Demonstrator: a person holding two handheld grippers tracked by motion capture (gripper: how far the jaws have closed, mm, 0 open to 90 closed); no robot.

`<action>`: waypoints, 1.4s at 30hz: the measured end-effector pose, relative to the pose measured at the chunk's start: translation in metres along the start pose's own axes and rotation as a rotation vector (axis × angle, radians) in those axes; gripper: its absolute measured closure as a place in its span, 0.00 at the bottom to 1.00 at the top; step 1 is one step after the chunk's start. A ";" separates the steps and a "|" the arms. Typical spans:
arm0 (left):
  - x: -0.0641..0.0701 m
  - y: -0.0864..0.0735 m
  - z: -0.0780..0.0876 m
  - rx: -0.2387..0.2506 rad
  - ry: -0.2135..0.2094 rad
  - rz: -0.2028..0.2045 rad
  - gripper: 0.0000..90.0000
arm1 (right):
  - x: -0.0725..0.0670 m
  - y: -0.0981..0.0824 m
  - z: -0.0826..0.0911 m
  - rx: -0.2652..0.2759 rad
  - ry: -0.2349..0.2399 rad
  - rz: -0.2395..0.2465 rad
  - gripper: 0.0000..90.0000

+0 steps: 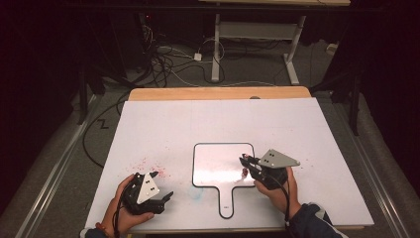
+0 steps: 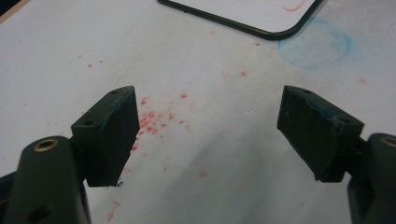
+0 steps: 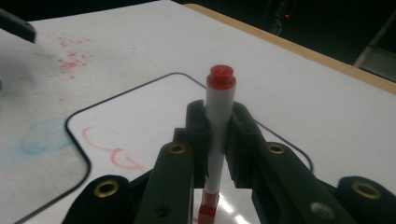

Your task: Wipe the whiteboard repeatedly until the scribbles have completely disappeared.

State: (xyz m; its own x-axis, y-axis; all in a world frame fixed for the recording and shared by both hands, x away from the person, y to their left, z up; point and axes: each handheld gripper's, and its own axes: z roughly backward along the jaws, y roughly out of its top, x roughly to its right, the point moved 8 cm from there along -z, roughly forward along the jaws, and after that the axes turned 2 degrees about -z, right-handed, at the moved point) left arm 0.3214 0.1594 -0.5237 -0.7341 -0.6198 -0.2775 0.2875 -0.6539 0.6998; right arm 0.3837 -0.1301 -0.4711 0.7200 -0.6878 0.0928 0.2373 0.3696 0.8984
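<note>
a red marker [image 3: 219, 121] stands upright between the closed jaws of the right gripper [image 3: 218, 140], pinched at its white barrel, red cap end up and red tip end down. in the high view the marker [image 1: 244, 171] sits over the right edge of a small whiteboard [image 1: 218, 168], at about 3 o'clock from the board's centre. the board is white with a black rim and a handle pointing to 6 o'clock. red scribbled strokes [image 3: 114, 154] lie on the board near the marker.

the left gripper [image 1: 148, 191] rests at about 8 o'clock from the board, well apart from it, jaws wide open with nothing between them. its view looks down on the bare sheet between the jaws, with red specks [image 2: 154, 121] scattered there and a faint blue smudge [image 2: 315, 44] just beside the board's corner.

the board lies on a large white sheet [image 1: 163, 124] covering a table [image 1: 218, 92], whose wooden edge shows at 12 o'clock. more red specks [image 1: 148, 162] mark the sheet at 9 o'clock from the board.

beyond the table the room is dark. grey floor, tangled cables [image 1: 163, 59] at 11 o'clock, and the white legs of another table [image 1: 257, 34] at 12 o'clock.
</note>
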 end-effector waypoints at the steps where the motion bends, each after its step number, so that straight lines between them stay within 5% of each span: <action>1: 0.000 0.000 0.000 -0.001 0.000 -0.001 0.22 | -0.004 0.000 -0.001 0.002 0.009 0.006 0.90; 5: 0.000 -0.001 0.000 -0.002 -0.002 0.002 0.22 | -0.015 0.001 -0.001 0.004 0.040 0.025 0.90; 15: 0.000 -0.002 0.000 -0.003 -0.004 0.003 0.22 | 0.006 -0.009 0.021 -0.035 -0.044 0.031 0.90; 26: 0.002 -0.001 -0.001 -0.006 -0.009 -0.006 0.22 | -0.001 -0.013 0.030 -0.022 -0.005 -0.001 0.90; 34: 0.001 -0.001 0.000 -0.001 -0.006 -0.001 0.22 | 0.005 -0.014 0.033 -0.036 -0.042 0.011 0.90; 42: 0.002 0.000 -0.001 -0.006 -0.011 -0.011 0.22 | -0.001 -0.015 0.033 -0.016 -0.016 0.005 0.90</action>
State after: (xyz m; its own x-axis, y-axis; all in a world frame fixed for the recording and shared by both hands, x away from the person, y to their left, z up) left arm 0.3202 0.1574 -0.5250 -0.7436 -0.6081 -0.2779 0.2832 -0.6631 0.6929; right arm 0.3580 -0.1556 -0.4706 0.7108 -0.6957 0.1040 0.2444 0.3829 0.8909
